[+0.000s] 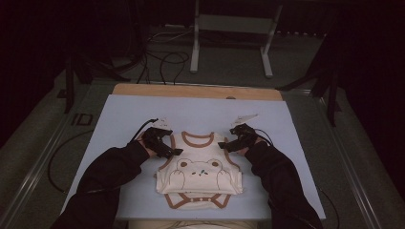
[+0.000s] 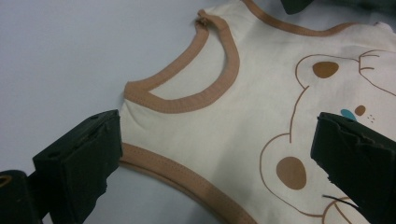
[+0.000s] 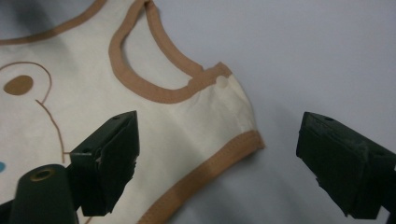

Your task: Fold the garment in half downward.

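Observation:
A cream baby bodysuit [image 1: 199, 172] with brown trim and a bear print lies flat on the pale sheet [image 1: 119, 124], its bottom part folded up. My left gripper [image 1: 175, 151] hovers open at its left shoulder, jaws straddling the shoulder strap [image 2: 154, 121] and armhole trim. My right gripper [image 1: 223, 145] is open at the right shoulder, jaws wide on either side of the strap [image 3: 219, 107]. Nothing is clamped in either. The neck opening [image 1: 197, 139] sits between the two grippers.
The pale sheet covers a wooden table [image 1: 191, 90]. Beyond the far edge lie cables [image 1: 167, 59] on the floor and a white metal stand [image 1: 229, 33]. A person's dark sleeves [image 1: 110, 176] come in from the bottom.

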Demonstrator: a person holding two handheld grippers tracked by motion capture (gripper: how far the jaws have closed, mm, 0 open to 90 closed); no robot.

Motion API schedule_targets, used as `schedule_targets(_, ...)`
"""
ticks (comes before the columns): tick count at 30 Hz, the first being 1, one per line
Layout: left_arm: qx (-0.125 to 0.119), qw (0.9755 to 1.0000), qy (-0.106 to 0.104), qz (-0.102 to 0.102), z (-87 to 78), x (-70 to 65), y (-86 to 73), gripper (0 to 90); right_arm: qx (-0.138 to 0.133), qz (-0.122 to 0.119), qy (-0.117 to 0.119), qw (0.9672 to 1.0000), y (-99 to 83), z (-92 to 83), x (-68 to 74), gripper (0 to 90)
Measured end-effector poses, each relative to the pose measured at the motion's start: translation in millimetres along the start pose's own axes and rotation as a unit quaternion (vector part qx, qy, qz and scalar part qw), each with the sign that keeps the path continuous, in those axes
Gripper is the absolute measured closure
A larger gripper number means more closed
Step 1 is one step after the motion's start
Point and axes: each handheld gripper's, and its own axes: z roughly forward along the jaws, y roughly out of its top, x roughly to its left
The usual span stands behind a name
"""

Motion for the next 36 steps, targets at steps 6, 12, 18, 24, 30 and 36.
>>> schedule_targets(6, 0.014, 0.9996, 0.026, 0.002, 6.6, 8.0, 0.7, 3.6, 0.004, -0.006, -0.001, 1.0000, -0.2, 7.8, -4.8, 18.9)
schedule_targets(12, 0.018, 0.9990, 0.035, -0.022, 13.7, 26.7, -6.3, 10.0, 0.007, -0.002, -0.003, 1.0000, -0.1, 14.3, -9.0, 27.4)
schedule_targets(18, 0.020, 0.9977, 0.052, -0.039, 17.9, 41.7, -13.8, 16.6, 0.013, -0.009, -0.007, 0.9998, 0.0, 17.5, -10.9, 33.6)
schedule_targets(24, 0.019, 0.9975, 0.062, -0.028, 23.6, 44.4, -15.8, 28.7, 0.020, -0.020, -0.012, 0.9995, 0.0, 20.9, -9.5, 37.2)
schedule_targets(30, 0.020, 0.9979, 0.060, -0.014, 28.9, 43.1, -14.0, 41.3, 0.025, -0.026, -0.019, 0.9992, -1.6, 25.1, -7.7, 39.5)
schedule_targets(36, 0.026, 0.9978, 0.061, 0.003, 29.8, 38.9, -12.7, 52.1, 0.024, -0.035, -0.019, 0.9989, -1.9, 24.9, -5.3, 47.5)
